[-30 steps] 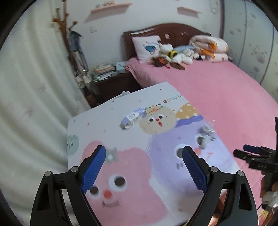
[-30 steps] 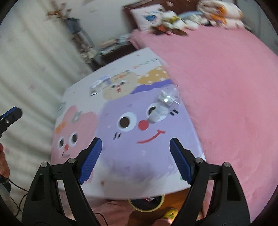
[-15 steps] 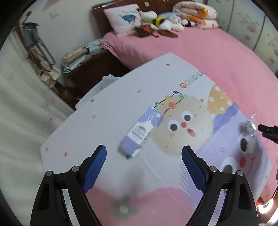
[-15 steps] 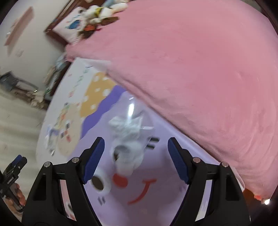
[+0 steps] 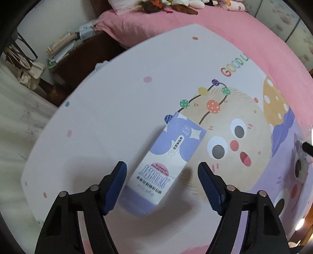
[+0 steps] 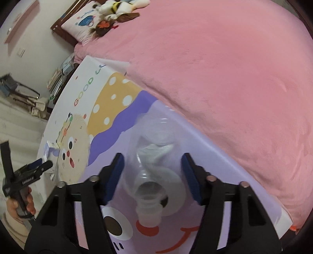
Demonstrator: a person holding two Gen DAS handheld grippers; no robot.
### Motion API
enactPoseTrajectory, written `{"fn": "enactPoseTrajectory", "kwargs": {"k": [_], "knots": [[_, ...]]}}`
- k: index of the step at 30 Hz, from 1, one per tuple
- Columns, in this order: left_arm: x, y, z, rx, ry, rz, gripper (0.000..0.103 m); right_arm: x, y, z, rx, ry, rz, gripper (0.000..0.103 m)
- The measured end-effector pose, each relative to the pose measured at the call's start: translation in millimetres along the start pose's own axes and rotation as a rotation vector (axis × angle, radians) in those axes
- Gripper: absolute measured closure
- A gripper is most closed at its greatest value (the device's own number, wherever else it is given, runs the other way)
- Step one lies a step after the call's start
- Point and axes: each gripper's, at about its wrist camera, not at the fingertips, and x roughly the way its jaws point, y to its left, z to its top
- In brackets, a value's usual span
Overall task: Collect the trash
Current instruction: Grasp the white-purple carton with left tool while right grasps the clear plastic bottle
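A purple and white carton (image 5: 172,164) lies flat on the cartoon-printed table (image 5: 117,101). My left gripper (image 5: 162,175) points down over its near end. The jaws are closing, the carton lies between them, and a gap shows at each pad. A crumpled clear plastic bottle (image 6: 154,156) with white paper inside lies on the table's purple part, its neck towards the camera. My right gripper (image 6: 152,166) straddles it with its jaws closing and the blue pads close beside the bottle's walls. The right wrist view also shows the left gripper (image 6: 39,166) beside the carton (image 6: 49,151).
A pink bed (image 6: 225,78) runs along the table's far side, with a pillow and plush toys (image 6: 109,17) at its head. A dark nightstand with stacked books (image 5: 64,46) stands past the table's far-left corner. A pale curtain (image 5: 17,125) hangs on the left. A hand (image 6: 17,207) holds the left gripper.
Both grippers have come down close to the table, the left over the carton and the right over the bottle. Both pairs of jaws have narrowed.
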Motion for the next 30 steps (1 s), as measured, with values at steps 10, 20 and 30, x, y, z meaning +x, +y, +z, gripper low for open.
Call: {"fn": "enactPoseTrajectory", "kwargs": {"k": [10, 20, 30], "knots": [[14, -2, -5, -0.064, -0.02, -0.018, 0.068, -3, 28, -25, -0.098, 0.009, 0.034, 0.06], [-46, -23, -56, -0.134, -0.097, -0.066, 0.068, -40, 57, -44, -0.205, 0.006, 0.151, 0.06], [-143, -90, -160, -0.251, -0.174, -0.063, 0.068, -105, 67, -80, -0.369, 0.023, 0.286, 0.06]]}}
